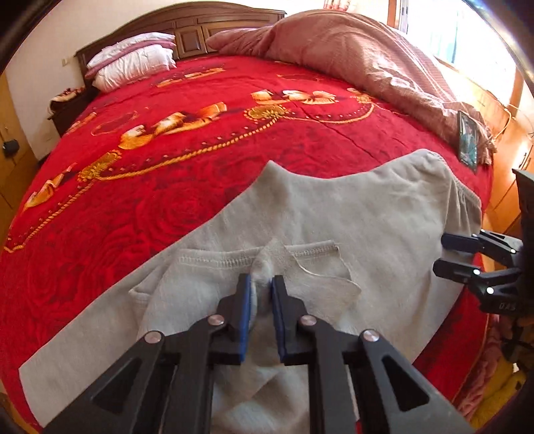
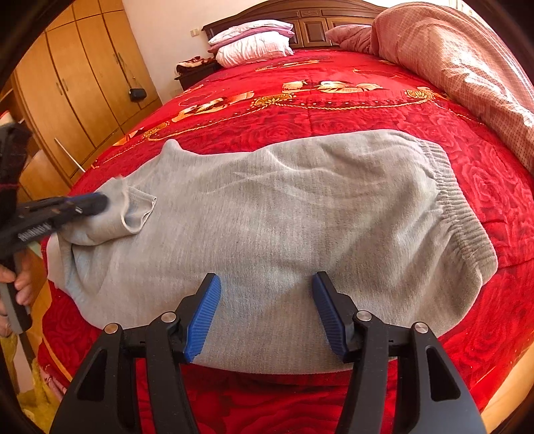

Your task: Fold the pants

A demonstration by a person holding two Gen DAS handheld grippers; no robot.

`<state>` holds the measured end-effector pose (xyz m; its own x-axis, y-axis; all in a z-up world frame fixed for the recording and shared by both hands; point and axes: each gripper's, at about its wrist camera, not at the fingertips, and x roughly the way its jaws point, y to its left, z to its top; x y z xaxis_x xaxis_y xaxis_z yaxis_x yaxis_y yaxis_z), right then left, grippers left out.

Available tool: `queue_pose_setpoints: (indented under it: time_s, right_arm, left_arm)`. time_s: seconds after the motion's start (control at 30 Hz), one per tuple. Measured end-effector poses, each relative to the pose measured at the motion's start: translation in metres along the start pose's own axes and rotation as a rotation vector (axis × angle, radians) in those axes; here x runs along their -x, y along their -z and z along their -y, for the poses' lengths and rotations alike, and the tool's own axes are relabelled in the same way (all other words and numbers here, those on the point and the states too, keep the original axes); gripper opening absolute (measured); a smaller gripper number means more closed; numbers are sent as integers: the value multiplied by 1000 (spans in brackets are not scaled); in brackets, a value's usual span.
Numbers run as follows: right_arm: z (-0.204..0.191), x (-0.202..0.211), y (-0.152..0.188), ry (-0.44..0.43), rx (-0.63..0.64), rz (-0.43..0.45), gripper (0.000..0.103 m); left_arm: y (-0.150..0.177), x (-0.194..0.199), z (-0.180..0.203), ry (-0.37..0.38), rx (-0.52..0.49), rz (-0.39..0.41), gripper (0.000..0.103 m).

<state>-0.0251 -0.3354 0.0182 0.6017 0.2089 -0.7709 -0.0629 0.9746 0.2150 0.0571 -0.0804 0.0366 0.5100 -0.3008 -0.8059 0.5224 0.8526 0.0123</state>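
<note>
Two grippers are working over the grey pants [image 2: 267,213], which are lying spread across the red blanket [image 1: 167,133] of a wide bed. The left gripper [image 1: 260,290] is pinching a bunched leg hem, its blue pads nearly together with a ridge of fabric squeezed between them; in the right wrist view the same tool [image 2: 96,202] is showing at the left edge, pressing the turned-over hem against the body of the garment, with a hand [image 2: 16,283] gripping its handle. The right gripper [image 2: 267,310] is hovering with its jaws standing well apart over the near edge of the pants, its ribbed blue pads closing on nothing; whether the tips are touching the cloth is unclear.

The pants are looking soft and fleecy, a heathered grey knit with a ribbed elastic waistband [image 2: 460,207] at the right end and a stitched hem folded back at the left. The blanket is plush, patterned with roses and gold rope. A checked pink duvet [image 2: 450,60] is lying heaped along the far right side, and white pillows [image 2: 253,43] are sitting against the carved wooden headboard [image 2: 310,23].
</note>
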Motion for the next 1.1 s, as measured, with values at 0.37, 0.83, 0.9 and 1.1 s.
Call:
queue_pose_setpoints:
  time_s: [0.37, 0.83, 0.9, 1.1]
  right_arm:
    - [-2, -1, 1, 12, 9, 1, 59]
    - [-11, -4, 1, 64, 57, -14, 61]
    - [-12, -4, 1, 69, 65, -16, 61]
    - [-19, -5, -5, 97, 86, -51, 63]
  left_arm:
    - [38, 117, -86, -106, 441, 272, 6]
    - [165, 135, -176, -353, 787, 176, 5]
    - [177, 127, -178, -367, 798, 145, 5]
    - [213, 110, -178, -350, 861, 87, 5]
